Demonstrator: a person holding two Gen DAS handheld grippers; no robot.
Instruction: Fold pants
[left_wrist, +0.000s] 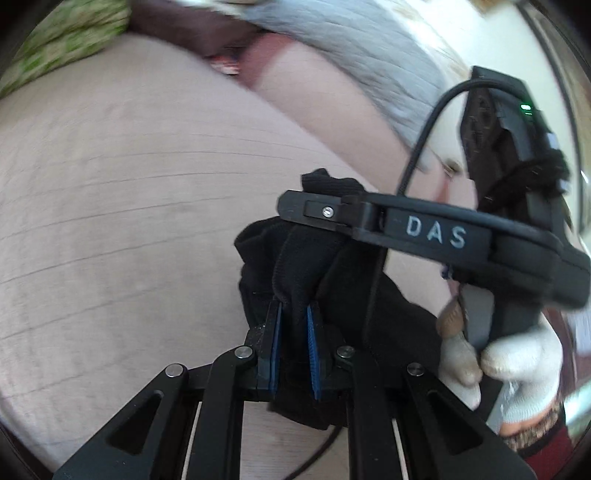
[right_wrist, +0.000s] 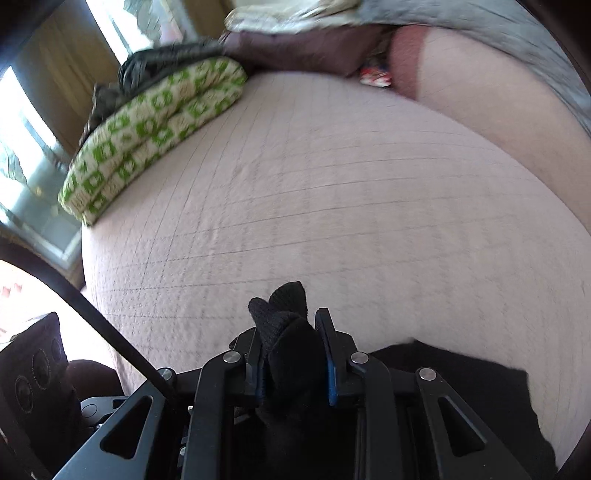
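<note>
Both claws pinch bunched black pants (left_wrist: 317, 266): the left gripper (left_wrist: 294, 314) and the right gripper (right_wrist: 291, 328), above the pink quilted bed (right_wrist: 332, 203). Just beyond the left claw, the other tool reads "DAS" (left_wrist: 436, 232). A green-patterned cushion (right_wrist: 147, 125) lies far ahead-left of the right claw.

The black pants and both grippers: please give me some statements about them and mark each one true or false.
1. The left gripper is shut on the black pants. True.
2. The right gripper is open and holds nothing. False: its fingers clamp a bunch of the black cloth.
3. The pants lie flat and neatly folded. False: they are bunched between the fingers.
4. A green-patterned cushion lies at the far left of the pale bedcover. True.
</note>
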